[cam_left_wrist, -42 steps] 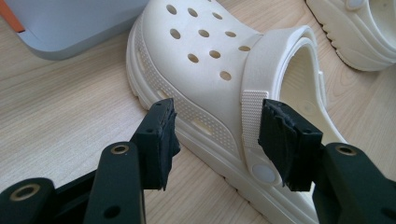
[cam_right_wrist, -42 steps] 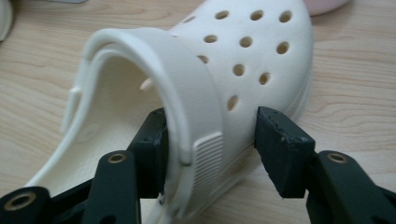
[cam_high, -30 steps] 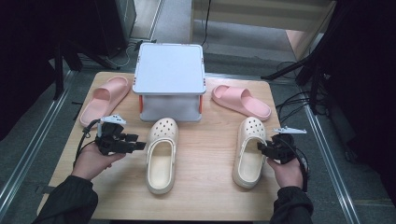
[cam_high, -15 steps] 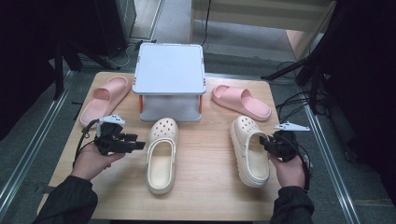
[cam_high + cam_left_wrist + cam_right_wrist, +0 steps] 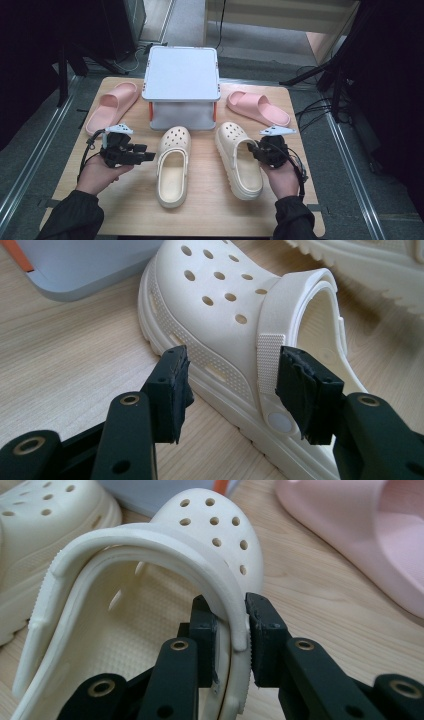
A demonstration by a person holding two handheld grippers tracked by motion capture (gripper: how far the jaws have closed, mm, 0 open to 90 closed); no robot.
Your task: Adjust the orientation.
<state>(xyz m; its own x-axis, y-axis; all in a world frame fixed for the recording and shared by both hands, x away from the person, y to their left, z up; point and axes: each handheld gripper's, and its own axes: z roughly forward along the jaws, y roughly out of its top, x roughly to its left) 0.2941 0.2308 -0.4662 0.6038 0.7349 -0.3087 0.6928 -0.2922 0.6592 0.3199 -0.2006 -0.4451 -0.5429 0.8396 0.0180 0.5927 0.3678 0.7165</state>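
**Right gripper clamped on one cream clog, left gripper open beside the other**

Person is standing at the near edge of a wooden table [image 5: 125,210], one gripper in each hand.

Right gripper [image 5: 231,630]: jaws are pinching the side wall and strap of the right cream clog [image 5: 239,159]. Rim is sitting between the pads, both pads touching it. In the high view the right gripper [image 5: 257,151] is sitting at the clog's outer edge, about mid-length, with the right hand [image 5: 283,178] behind it. The clog is lying toe away from the person and angled, heel swung toward the right hand. Cannot tell whether its sole is fully down on the table.

Left gripper [image 5: 231,385]: jaws are standing wide apart, gripping nothing. They are pointing at the side of the left cream clog [image 5: 235,335], framing the strap rivet; cannot tell if either pad is touching the shoe. In the high view the left gripper [image 5: 147,153] is sitting just beside that clog [image 5: 172,167], left hand [image 5: 100,172] behind it. This clog is lying flat, toe toward the far side.

Other stuff on the table:
- White box [image 5: 181,87] with orange latches, at the far middle, just beyond both clog toes.
- Pink slide [image 5: 112,106] at far left, beside the box.
- Second pink slide [image 5: 257,107] at far right, angled, near the held clog's toe.

Two clogs are lying near each other, apart.
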